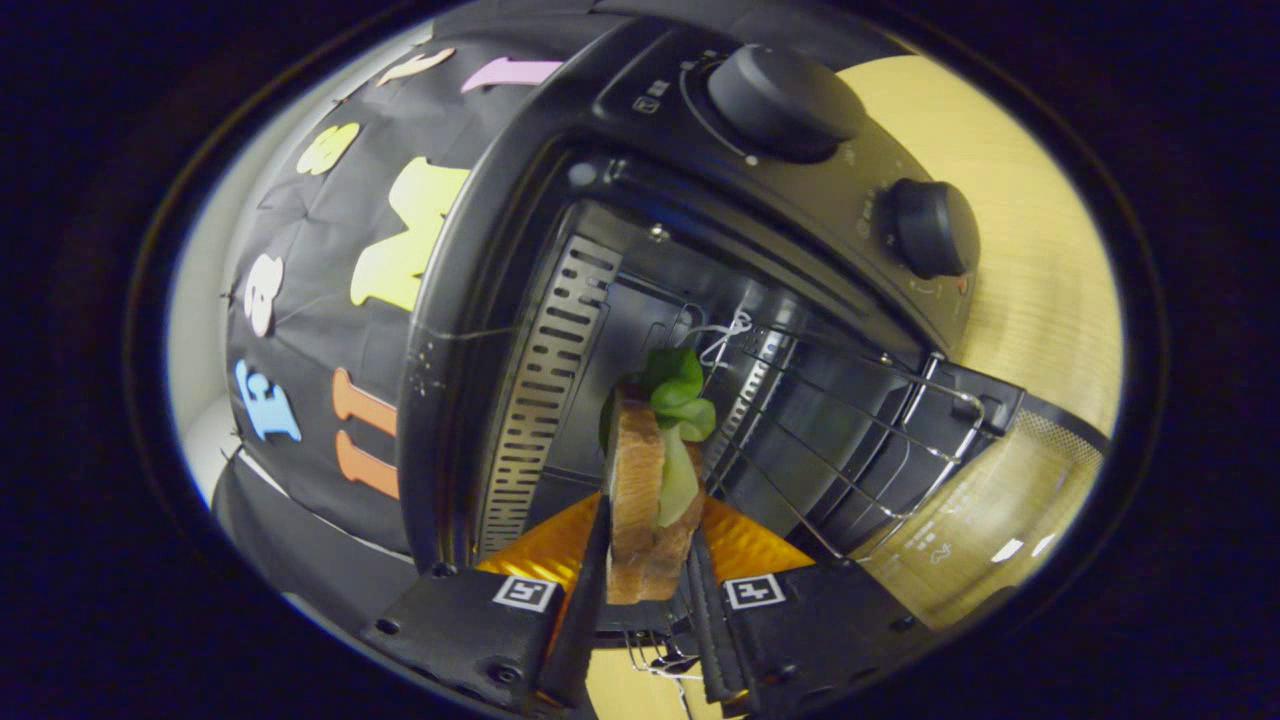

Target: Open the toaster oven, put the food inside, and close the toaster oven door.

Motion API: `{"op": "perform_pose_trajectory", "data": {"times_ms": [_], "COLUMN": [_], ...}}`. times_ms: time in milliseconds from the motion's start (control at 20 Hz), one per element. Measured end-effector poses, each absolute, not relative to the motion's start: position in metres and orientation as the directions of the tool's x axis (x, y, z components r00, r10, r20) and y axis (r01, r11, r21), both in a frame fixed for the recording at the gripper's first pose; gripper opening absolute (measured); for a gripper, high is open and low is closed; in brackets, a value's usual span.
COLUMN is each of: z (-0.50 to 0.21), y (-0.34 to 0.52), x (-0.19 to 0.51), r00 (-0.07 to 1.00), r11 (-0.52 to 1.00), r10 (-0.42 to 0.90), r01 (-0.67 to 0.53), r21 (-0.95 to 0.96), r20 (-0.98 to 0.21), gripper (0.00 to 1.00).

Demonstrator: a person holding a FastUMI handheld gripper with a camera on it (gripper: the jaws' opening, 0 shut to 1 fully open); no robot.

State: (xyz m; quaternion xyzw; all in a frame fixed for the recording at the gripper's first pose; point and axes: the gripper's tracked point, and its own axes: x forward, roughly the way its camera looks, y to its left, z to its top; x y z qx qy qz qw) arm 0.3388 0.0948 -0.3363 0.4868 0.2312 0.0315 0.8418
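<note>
**Sandwich gripped, held at open oven mouth**

While clamped edge-on between the two fingers, the sandwich (650,500) stands upright (bread slices brown, green leaves sticking out of the top and the right side). Both fingers press on it: left finger (590,580) against the left slice, right finger against the right slice, so the jaws of the gripper (648,590) are closed down to the sandwich's thickness and hold it firmly. Its leafy top reaches into the mouth of the toaster oven (520,250), just ahead of the fingers.

Oven door (990,520) is open, swung down and lying flat, glass panel showing the worktop through it. A wire rack (850,430) sits in the cavity, partly drawn out toward the door, just beside the sandwich on its right side; cannot tell if the sandwich touches it. Perforated metal side wall (545,380) of the cavity lies to the sandwich's left. An orange reflective floor plate (745,545) shows at the cavity bottom, behind the fingers.

Two black knobs (780,95) sit on the oven's control panel, well apart from the sandwich. Light wooden worktop (1040,260) carries the oven.
</note>
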Motion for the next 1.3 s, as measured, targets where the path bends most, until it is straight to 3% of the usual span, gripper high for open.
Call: {"op": "perform_pose_trajectory", "data": {"times_ms": [150,600,850,1300], "z": [-0.332,-0.336,-0.348,-0.365], "y": [0.099,0.117,0.123,0.129], "x": [0.334,0.323,0.317,0.297], "r00": [0.886,0.837,0.814,0.772], "r11": [0.587,0.792,0.921,0.981], "r10": [0.283,0.34,0.281,0.196], "r01": [0.142,-0.009,-0.079,-0.147], "r21": [0.797,0.611,0.383,0.13], "r20": [-0.367,-0.429,-0.508,-0.605], "gripper": [0.67,0.92,0.93,0.93]}}
